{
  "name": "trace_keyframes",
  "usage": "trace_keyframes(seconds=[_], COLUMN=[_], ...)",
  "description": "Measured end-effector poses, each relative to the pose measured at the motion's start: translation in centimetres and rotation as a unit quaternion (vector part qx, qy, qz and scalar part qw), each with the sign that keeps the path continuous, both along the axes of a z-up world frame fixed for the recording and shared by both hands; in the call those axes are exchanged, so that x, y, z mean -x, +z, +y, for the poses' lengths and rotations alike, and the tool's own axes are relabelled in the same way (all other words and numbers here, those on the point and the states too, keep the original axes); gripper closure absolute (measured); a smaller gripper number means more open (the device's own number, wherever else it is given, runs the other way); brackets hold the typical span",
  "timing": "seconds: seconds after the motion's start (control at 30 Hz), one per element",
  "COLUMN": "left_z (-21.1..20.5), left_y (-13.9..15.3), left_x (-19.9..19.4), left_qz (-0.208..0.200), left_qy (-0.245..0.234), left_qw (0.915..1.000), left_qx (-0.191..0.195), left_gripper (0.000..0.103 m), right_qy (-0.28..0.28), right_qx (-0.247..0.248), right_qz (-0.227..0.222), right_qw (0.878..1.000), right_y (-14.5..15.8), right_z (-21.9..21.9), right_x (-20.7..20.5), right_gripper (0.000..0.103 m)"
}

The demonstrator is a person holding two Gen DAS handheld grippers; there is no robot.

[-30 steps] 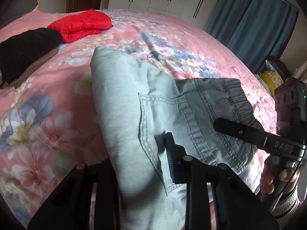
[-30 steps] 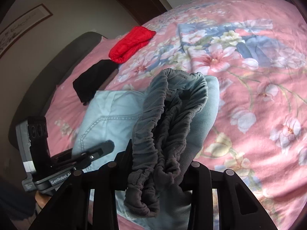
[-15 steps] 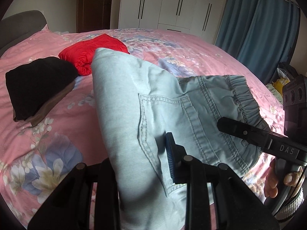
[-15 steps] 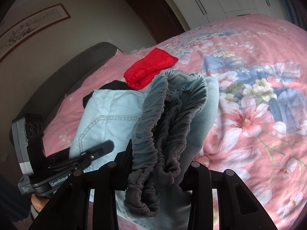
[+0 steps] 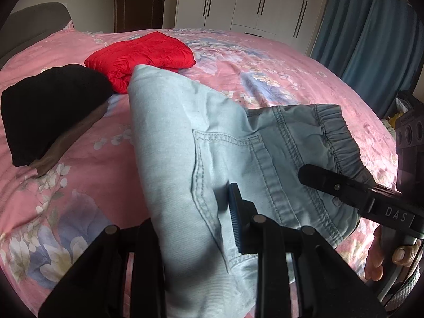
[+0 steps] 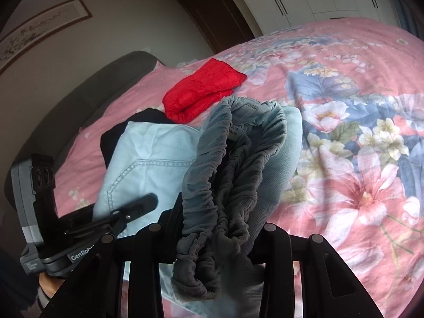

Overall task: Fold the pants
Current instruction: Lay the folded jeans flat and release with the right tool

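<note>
Left wrist view: left gripper [image 5: 196,228] is clamped on the folded edge of the pants [image 5: 201,143] by the back pocket. Denim fills the gap between the jaws. Right gripper [image 6: 220,228] has the bunched waistband [image 6: 238,164] pinched, gathered elastic spilling over its jaws.

Change over the last second: both views now look further up the bed [image 5: 265,63]. Red bundle [image 5: 143,55] and black garment [image 5: 50,106] have come lower and closer in frame, and the wardrobe [image 5: 246,2] and curtain [image 5: 371,31] show more. Grip on the cloth looks the same in both. My read: the pants are held off the quilt and are being carried across it towards the headboard [image 6: 87,90] end, likely to lay down with the other pile. Folding itself looks mostly done, and set-down and smoothing are left.

View differences:
- Left wrist shows the pocket stitching, the long folded body of the pants, plus the right gripper's finger and the hand [image 5: 384,259] under it. It doesn't show the waistband opening.
- Right wrist shows the waistband interior with its label, a wall picture [image 6: 39,31] and the left gripper's body [image 6: 79,238] off to the side. Pant legs are hidden behind the bunched cloth.
</note>
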State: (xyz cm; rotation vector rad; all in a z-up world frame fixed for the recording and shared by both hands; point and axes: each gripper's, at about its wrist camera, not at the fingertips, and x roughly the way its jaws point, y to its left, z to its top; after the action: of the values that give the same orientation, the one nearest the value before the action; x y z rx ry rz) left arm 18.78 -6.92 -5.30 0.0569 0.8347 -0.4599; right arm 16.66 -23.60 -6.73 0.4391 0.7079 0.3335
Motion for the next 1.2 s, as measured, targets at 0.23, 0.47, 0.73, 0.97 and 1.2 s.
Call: trace_keyframes(seconds=[0.23, 0.47, 0.73, 0.97, 1.2], left_z=[0.1, 0.1, 0.6, 2.0, 2.1], left_y=[-1.9, -4.3, -4.7, -4.9, -5.2], left_x=[-2.0, -3.5, -2.7, -0.2, 0.8], left_qz=[0.025, 0.056, 0.060, 0.036, 0.030], left_qy=[0.009, 0.021, 0.026, 0.020, 0.025], left_qw=[0.9996, 0.9979, 0.9962, 0.9948, 0.9943], left_qx=[-0.006, -0.023, -0.057, -0.093, -0.099], left_gripper=[0.077, 0.067, 0.049, 0.041, 0.041], right_qy=[0.004, -0.005, -0.009, 0.007, -0.006], right_qx=[0.005, 0.019, 0.021, 0.058, 0.111], right_qz=[0.024, 0.077, 0.113, 0.119, 0.123], right_qw=[1.000, 0.997, 0.993, 0.991, 0.986], right_y=[-1.7, -3.7, -5.3, -4.3, -5.3], right_z=[0.6, 0.7, -0.6, -0.9, -0.1], right_x=[-1.9, -3.8, -3.6, -1.2, -0.1], right_gripper=[0.064, 0.061, 0.048, 0.043, 0.037])
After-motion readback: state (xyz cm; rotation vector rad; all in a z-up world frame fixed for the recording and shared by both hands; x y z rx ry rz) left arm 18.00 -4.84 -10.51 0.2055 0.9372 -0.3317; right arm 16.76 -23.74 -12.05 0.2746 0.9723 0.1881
